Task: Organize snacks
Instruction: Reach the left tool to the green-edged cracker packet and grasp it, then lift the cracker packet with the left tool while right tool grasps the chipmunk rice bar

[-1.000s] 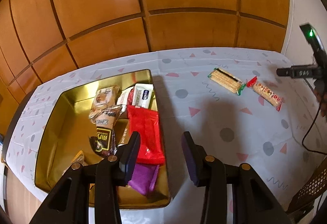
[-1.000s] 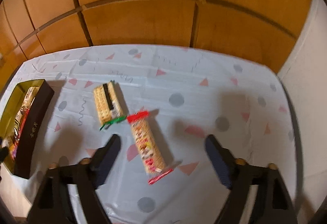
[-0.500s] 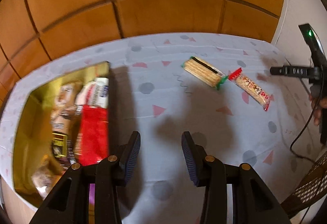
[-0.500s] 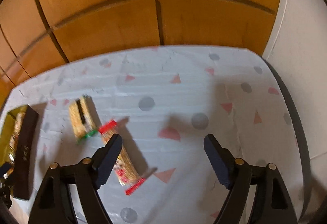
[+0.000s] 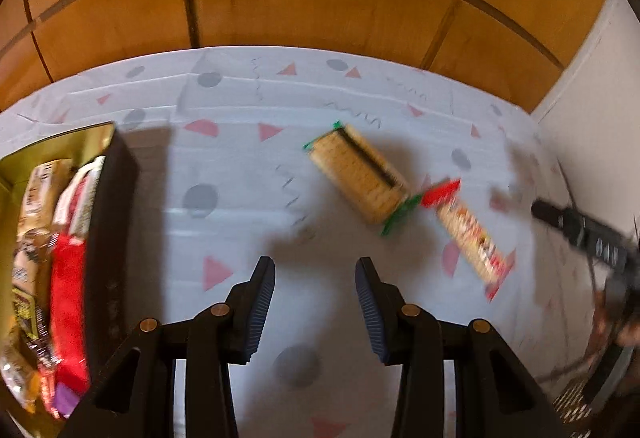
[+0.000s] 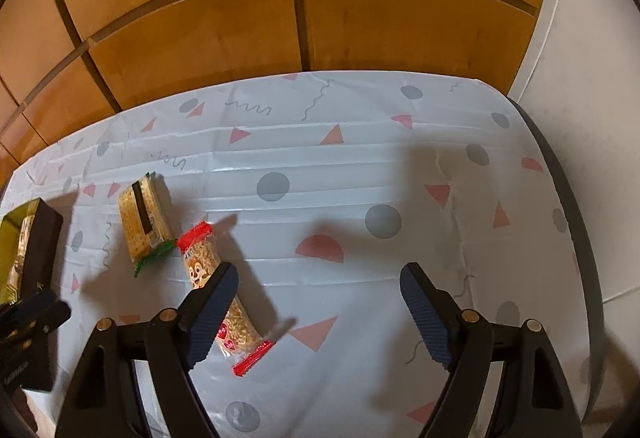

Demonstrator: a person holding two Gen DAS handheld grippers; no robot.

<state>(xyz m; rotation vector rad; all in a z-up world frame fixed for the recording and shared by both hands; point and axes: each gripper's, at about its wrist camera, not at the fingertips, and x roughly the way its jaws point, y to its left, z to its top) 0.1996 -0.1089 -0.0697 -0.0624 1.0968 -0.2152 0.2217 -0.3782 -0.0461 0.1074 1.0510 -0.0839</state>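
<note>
Left tool (image 5: 315, 302) half open, empty; right tool (image 6: 316, 314) wide, empty. Centre over green pack (image 5: 357, 174), straddle narrow sides, then into box (image 5: 108, 198).

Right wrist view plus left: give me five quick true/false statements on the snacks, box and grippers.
1. Two snack packs lie on the tablecloth outside the box. True.
2. The green-ended cracker pack is inside the gold-lined box. False: it lies on the cloth.
3. The right gripper is shut on the red-ended snack pack. False: jaws wide, nothing between them.
4. The left gripper holds nothing. True.
5. The box is empty. False: it holds several packets.
</note>
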